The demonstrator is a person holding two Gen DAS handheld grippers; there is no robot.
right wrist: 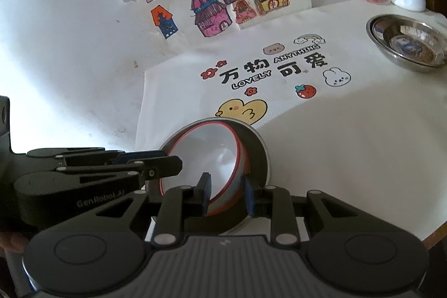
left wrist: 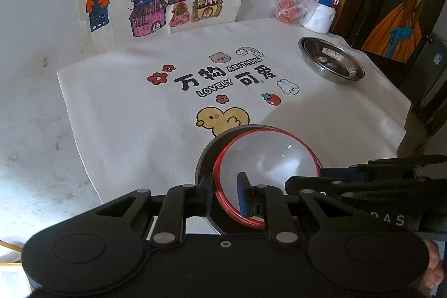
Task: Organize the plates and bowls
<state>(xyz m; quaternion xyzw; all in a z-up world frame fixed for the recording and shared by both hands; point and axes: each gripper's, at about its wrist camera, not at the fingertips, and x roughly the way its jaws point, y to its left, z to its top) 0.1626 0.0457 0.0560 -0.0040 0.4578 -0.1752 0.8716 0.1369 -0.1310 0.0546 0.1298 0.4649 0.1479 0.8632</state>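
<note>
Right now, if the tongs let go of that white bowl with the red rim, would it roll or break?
The white bowl is tilted on its side, so it would probably flop flat rather than roll. It looks glossy, so it may slip between the left tongs and the right tongs. It might be ceramic and chip, but I can't tell.

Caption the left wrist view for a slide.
Both grippers grip the tilted red-rimmed white bowl over a round metal plate; a steel dish waits beyond.
</note>
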